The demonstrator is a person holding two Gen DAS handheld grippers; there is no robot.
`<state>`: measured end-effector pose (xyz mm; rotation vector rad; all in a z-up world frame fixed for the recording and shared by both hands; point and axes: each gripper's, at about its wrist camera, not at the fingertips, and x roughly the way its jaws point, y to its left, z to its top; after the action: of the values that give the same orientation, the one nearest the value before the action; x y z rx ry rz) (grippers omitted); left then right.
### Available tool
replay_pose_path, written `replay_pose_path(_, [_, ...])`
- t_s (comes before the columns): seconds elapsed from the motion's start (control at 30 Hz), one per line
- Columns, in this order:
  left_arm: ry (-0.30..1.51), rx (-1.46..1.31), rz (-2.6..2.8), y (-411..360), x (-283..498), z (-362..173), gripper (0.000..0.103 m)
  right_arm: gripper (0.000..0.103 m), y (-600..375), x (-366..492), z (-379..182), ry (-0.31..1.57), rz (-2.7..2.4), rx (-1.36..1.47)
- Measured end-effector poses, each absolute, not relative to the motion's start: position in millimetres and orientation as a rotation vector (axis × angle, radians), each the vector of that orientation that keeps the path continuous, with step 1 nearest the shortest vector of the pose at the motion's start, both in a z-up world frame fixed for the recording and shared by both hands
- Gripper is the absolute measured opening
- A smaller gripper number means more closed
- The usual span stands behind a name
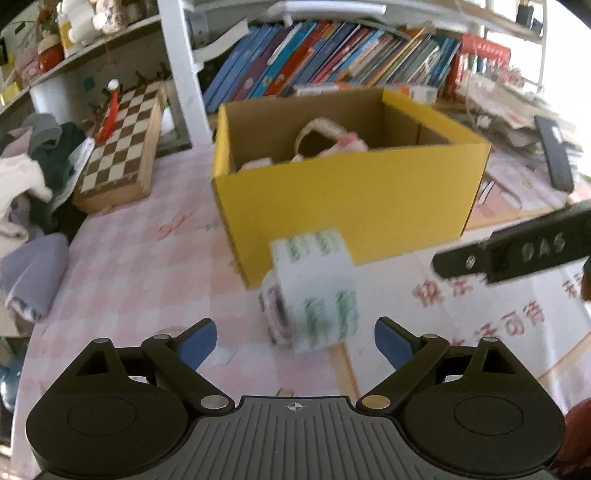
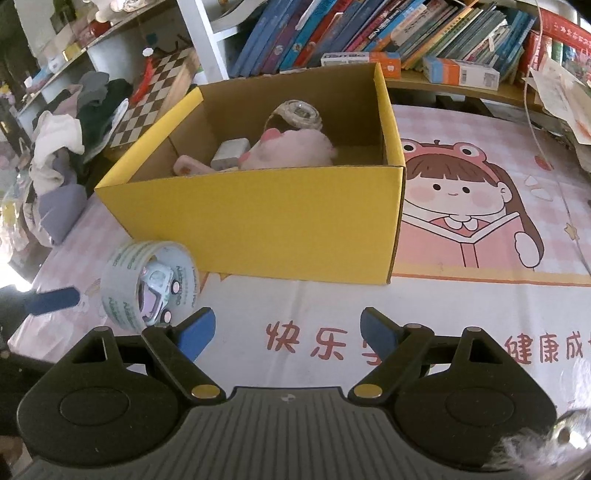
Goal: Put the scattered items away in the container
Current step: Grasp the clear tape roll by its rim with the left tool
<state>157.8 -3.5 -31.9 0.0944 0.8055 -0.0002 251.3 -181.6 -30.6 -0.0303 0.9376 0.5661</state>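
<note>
Near tape roll (image 1: 314,291), left gripper (image 1: 295,341) angled down, fingers (image 1: 199,341) wide.

**Item count**

You have one yellow box (image 2: 258,225) on the surface (image 2: 369,314). Inside it you can count four things: one pink plush (image 2: 291,149), one clear tape roll (image 2: 299,112), one grey block (image 2: 229,152) and one pink flat piece (image 2: 190,166). Outside the box, one tape roll (image 2: 147,284) stands on edge beside its near corner, with one toy car (image 2: 159,291) in its hole. Two tools are in play: your left tool (image 1: 295,341) and your right tool (image 2: 286,332), each with two blue pads. You also have one chessboard (image 1: 118,147), one dark phone (image 1: 554,151) and one row of books (image 2: 369,29), too many to count.
</note>
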Motion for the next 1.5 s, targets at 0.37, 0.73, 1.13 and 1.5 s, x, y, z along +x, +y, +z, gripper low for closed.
replay_pose_path(0.37, [0.785, 0.159, -0.041, -21.9, 167.9, -34.1, 0.046, 0.085, -192.5, 249.9, -30.5, 0.925, 0.559, -0.027])
replay_pose_path(0.73, [0.718, 0.193, -0.226, -42.7, 132.0, -20.7, 0.045, 0.085, -195.7, 247.8, -23.4, 0.895, 0.554, 0.003])
replay_pose_path(1.13, [0.717, 0.269, -0.274, -59.1, 138.1, -26.7, 0.044, 0.085, -193.5, 243.6, -17.3, 0.866, 0.608, 0.02])
replay_pose_path(1.5, [0.712, 0.31, -0.383, -78.0, 130.8, -27.5, 0.009, 0.085, -190.6, 242.4, -14.3, 0.878, 0.699, 0.081])
